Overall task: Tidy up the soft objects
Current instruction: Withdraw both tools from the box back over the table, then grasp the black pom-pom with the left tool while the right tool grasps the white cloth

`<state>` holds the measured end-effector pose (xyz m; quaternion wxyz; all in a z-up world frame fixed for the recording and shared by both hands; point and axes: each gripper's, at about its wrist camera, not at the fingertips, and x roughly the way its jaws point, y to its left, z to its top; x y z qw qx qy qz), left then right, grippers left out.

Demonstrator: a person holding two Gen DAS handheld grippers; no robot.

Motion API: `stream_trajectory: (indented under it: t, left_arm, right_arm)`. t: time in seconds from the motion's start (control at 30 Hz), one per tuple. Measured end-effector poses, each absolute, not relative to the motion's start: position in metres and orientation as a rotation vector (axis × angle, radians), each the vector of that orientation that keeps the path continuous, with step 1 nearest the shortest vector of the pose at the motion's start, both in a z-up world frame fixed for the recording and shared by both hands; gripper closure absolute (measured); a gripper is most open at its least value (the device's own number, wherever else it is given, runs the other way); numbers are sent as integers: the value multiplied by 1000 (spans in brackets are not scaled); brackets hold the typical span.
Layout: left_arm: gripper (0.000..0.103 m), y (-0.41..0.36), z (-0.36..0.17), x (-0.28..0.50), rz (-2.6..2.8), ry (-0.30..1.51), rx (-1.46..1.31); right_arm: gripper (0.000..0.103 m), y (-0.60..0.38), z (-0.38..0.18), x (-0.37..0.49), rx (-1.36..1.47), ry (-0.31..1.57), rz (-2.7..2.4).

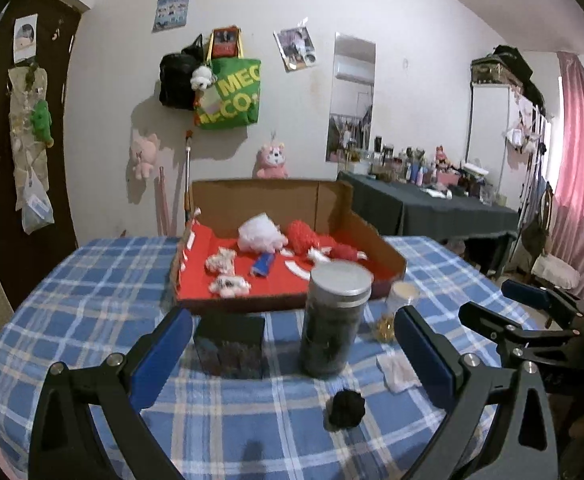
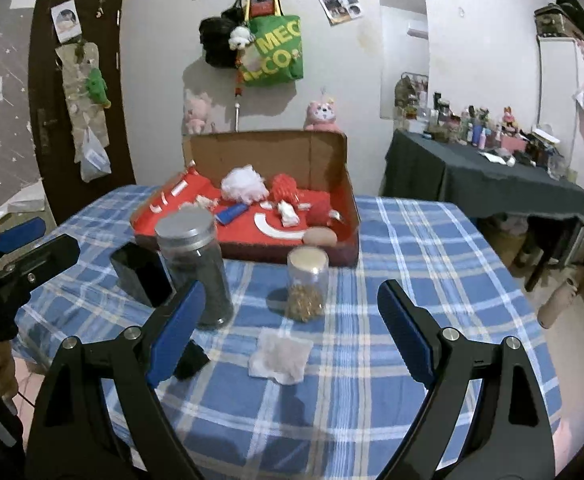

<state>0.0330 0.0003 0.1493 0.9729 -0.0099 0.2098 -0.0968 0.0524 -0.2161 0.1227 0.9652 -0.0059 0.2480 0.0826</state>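
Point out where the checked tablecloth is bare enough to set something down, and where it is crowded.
Bare cloth runs right of the small jar and white pad to the table's edge, and left of the black box. Crowded: the strip before the cardboard tray, with box, tall dark jar and small jar; the tray holds soft items.

Both cameras look forward and slightly down from above the near edge of the checked table (image 1: 92, 300), near its surface. The left view stands nearer the left corner, the right view further right. Both views share the cardboard tray (image 2: 331, 184) at the far edge and the wall behind.
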Motion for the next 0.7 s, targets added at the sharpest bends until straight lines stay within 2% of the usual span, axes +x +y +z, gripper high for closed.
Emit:
stream_trajectory:
  t: [0.7]
  left_arm:
    - [0,-29,60,71,-241,695,19]
  right_arm:
    - [14,-235,46,96,71,724,199]
